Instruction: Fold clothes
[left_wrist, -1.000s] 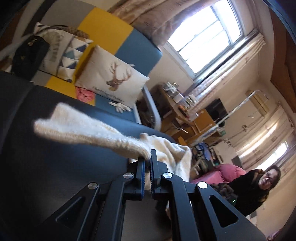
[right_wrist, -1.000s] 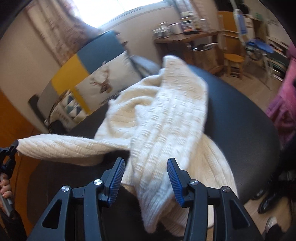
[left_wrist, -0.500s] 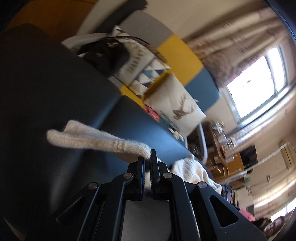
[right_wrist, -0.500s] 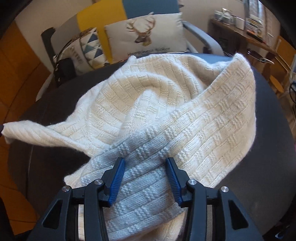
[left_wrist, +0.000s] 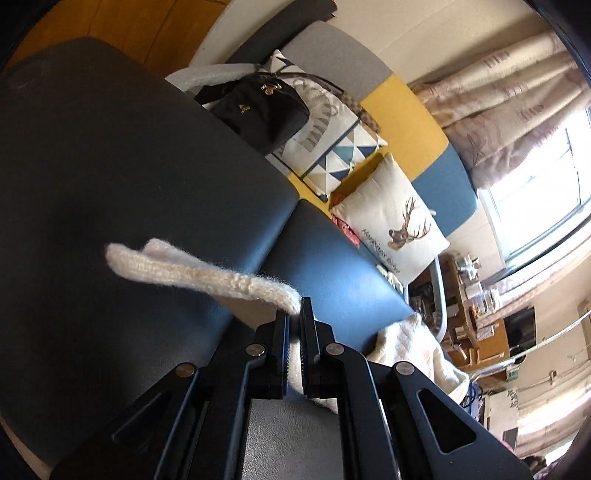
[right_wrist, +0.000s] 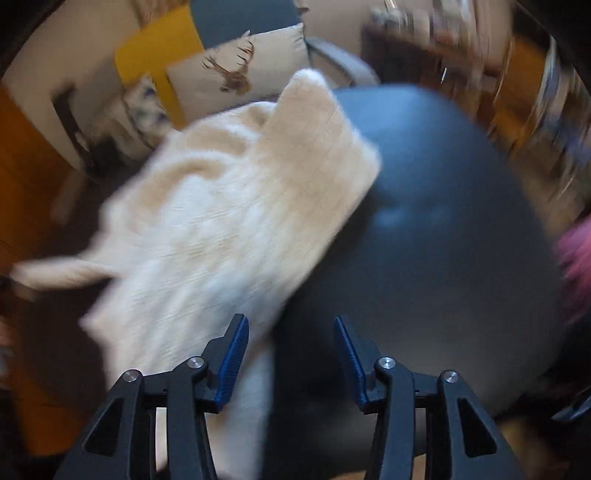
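I am pinching a cream knit sweater (left_wrist: 207, 275) in my left claw (left_wrist: 293, 325), its fingers pressed together on a sleeve that is sticking out toward the left of the frame above the dark bench (left_wrist: 110, 177); in the right wrist view the picture is blurring, and the sweater (right_wrist: 229, 221) is lying heaped across the left half of the bench (right_wrist: 443, 240); my right claw (right_wrist: 290, 354) is standing spread at the lower middle, gripping nothing, its left finger (right_wrist: 232, 354) sitting just beside the sweater's edge; a deer cushion (left_wrist: 391, 229) is showing at right of centre in the left view.
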